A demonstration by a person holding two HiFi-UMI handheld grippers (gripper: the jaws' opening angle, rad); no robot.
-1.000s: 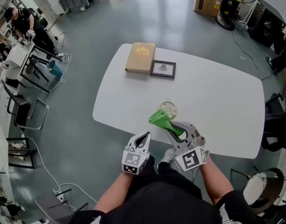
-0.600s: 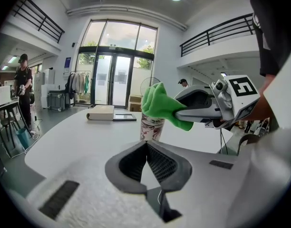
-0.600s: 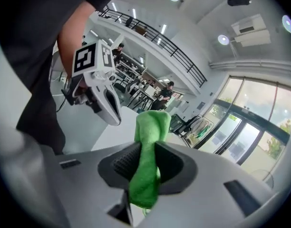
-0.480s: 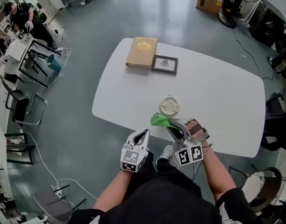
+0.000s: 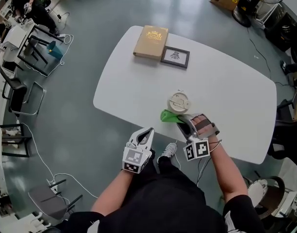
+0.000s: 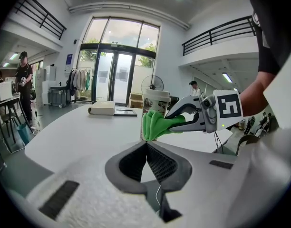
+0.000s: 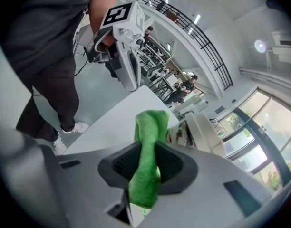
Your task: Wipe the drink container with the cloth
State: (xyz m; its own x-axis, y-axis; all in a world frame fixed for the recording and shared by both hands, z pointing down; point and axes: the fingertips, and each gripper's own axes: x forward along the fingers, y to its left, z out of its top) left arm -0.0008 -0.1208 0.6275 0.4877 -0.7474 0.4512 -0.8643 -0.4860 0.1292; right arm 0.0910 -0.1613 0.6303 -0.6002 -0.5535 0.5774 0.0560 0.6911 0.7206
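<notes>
While left gripper's (image 5: 148, 130) fingers meet (empty), right gripper's (image 5: 181, 119) pinch cloth (image 5: 168, 115) beside cup (image 5: 179, 102).

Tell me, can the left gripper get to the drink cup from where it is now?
Probably yes. The left gripper hangs off the table edge, jaws shut and empty, and only bare table lies between it and the cup. The green cloth in the right gripper is at the cup's near side.

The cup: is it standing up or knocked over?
Upright. The cup stands on its base on the table, with its lid on top.
</notes>
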